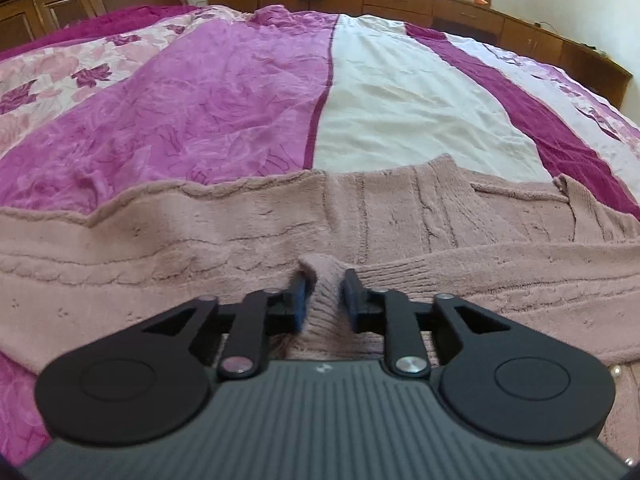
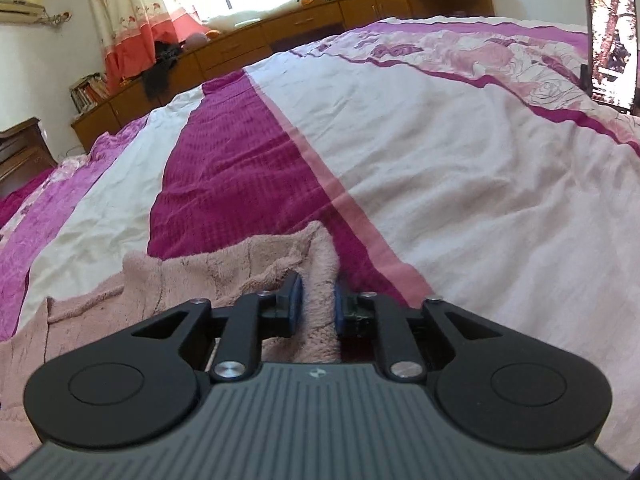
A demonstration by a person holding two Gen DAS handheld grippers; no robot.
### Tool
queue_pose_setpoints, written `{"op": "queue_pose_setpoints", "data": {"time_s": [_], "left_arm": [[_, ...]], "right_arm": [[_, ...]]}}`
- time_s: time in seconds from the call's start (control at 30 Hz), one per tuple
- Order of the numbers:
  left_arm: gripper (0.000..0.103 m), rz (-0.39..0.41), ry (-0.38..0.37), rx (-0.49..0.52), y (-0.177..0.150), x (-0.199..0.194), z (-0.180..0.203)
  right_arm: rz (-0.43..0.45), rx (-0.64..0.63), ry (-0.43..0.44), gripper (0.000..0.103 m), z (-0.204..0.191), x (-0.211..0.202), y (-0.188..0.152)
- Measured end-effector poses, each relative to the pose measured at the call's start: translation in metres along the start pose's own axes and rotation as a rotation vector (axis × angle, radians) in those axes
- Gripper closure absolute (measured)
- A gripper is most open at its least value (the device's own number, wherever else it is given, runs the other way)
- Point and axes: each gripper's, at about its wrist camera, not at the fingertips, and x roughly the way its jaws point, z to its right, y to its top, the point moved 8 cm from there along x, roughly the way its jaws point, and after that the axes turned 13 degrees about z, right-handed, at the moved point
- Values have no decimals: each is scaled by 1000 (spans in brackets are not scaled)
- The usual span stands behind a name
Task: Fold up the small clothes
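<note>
A dusty-pink cable-knit sweater (image 1: 224, 236) lay spread across the near part of a bed covered by a purple, magenta and white striped bedspread (image 1: 224, 92). In the left wrist view the knit stretched from edge to edge just ahead of the left gripper (image 1: 323, 296), and a ribbed fold of it rose up between the blue pads (image 1: 299, 300); the two fingers were drawn in against that fold, pinching it. A long ribbed band of the same garment ran off to the right of the claw.

In the right wrist view the right gripper (image 2: 316, 304) sat at the sweater's (image 2: 208, 268) far right edge, where the knit met a magenta stripe of the bedspread (image 2: 460, 168). Its fingers were likewise pressed onto a raised ridge of the fluffy fabric, with the rest of the garment lying to the left of the claw and bare bedspread to the right. Wooden cabinets (image 2: 304, 20) lined the wall beyond the bed.
</note>
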Motion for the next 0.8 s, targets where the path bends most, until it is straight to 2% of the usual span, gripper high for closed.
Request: {"op": "queue_pose_setpoints", "data": {"time_s": [0.03, 0.1, 0.2, 0.3, 0.47, 0.8], "left_arm": [[64, -5, 15, 3, 1, -1, -1], [59, -14, 42, 1, 3, -8, -5], [58, -22, 49, 0, 6, -25, -9], [58, -23, 69, 29, 8, -43, -17], [58, -25, 118, 29, 13, -71, -39], [57, -35, 247, -148, 20, -109, -114]], "right_arm": [[0, -6, 5, 70, -1, -1, 0], [-3, -7, 22, 60, -4, -4, 2], [-6, 3, 46, 43, -9, -17, 8], [6, 6, 61, 33, -12, -39, 15], [2, -10, 113, 32, -22, -82, 23], [-42, -58, 251, 32, -61, -158, 11]]}}
